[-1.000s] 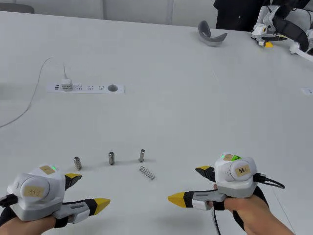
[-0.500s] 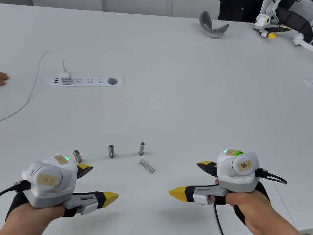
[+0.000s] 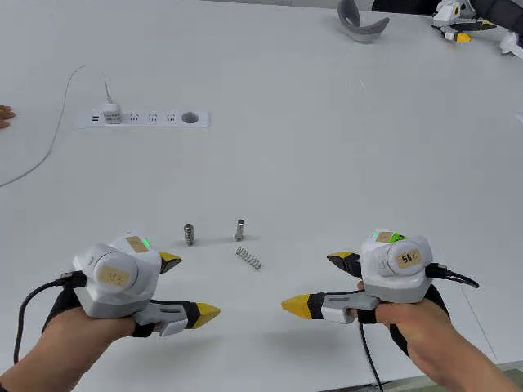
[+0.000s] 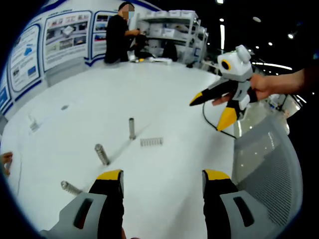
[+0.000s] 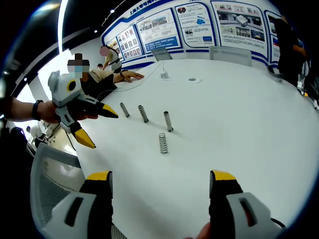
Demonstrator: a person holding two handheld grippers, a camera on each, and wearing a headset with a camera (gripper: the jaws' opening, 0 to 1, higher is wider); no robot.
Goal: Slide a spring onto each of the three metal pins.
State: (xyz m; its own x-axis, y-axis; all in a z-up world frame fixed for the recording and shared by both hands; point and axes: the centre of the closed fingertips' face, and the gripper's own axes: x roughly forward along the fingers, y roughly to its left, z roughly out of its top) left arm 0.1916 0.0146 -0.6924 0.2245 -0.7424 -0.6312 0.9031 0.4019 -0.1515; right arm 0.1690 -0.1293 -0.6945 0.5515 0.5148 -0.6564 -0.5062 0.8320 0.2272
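Left claw [image 3: 189, 286]: I'm holding it apart, empty.
Right claw [image 3: 312, 283]: I'm holding it apart, empty too.
Spring [image 3: 248, 258]: it's lying loose on the bench [image 3: 327, 122] beside the bare pin [image 3: 239, 229].

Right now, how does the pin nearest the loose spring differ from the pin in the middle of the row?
The nearest pin is bare and smooth; the middle pin wears a spring. The nearest pin looks slim, the middle pin thicker and ribbed. Both stand upright on the table.
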